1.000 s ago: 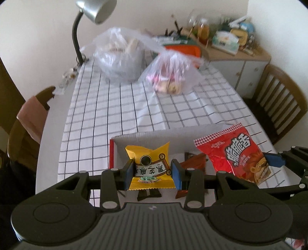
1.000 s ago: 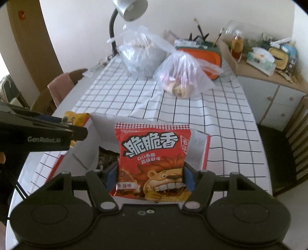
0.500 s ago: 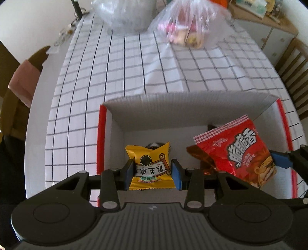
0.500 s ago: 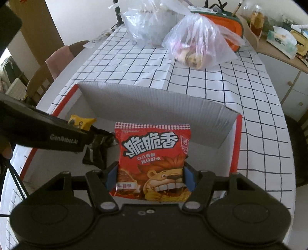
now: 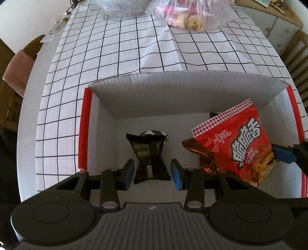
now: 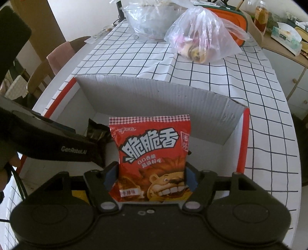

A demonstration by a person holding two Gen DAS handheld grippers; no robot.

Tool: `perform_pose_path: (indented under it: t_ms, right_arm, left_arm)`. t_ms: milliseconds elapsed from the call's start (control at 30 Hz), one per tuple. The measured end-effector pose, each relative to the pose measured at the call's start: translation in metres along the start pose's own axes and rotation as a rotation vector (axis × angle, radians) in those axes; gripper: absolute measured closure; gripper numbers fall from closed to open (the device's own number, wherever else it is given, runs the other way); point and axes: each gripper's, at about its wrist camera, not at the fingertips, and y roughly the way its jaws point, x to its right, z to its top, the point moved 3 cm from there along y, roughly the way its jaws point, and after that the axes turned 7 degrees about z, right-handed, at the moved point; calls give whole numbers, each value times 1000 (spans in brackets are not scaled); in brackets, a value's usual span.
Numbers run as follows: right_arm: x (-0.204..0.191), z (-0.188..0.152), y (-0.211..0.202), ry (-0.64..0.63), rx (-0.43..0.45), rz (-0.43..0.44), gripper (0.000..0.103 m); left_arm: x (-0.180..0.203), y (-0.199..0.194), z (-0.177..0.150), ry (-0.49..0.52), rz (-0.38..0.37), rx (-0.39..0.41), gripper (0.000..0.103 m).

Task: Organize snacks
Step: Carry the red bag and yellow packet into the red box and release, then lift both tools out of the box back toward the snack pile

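Two claws over a white corrugated cardboard box with red edges on a desk under a white cloth with black checks.

At the left, the left claw points steeply down into the box, released, with nothing pinched by its blue pads. A black crimped snack packet lies on the box floor and shows in the gap between them. Just right of it lies a brown foil packet, partly covered by a red snack packet with a cartoon lion, which hangs tilted above the right part of the box. The right claw grasps that red packet by its lower sides. Its jaws have just been opening, with the packet between the pads. Beyond the box, a clear plastic bag of food sits on the cloth.
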Motion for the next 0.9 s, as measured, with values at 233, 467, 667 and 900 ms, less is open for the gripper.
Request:
perform_pose_path:
  t_ms: [233,467,667,900]
  right_arm:
    - [-2,0,-11,4,24,-8,22]
    - [-11,-3,-36,16,77,-34,17]
    - [-26,-16,-66,37,117,-74,17]
    - [-50,-32,-102,66,177,-83,16]
  left_arm:
    - [-4,-8,-6,-17,-4,15,55]
    - [-8,-32,-14,-16,-40,81,44]
    - [-13,-60,-31,-6,-81,141,43]
    - [-23,-98,-58,13,-106,214,43]
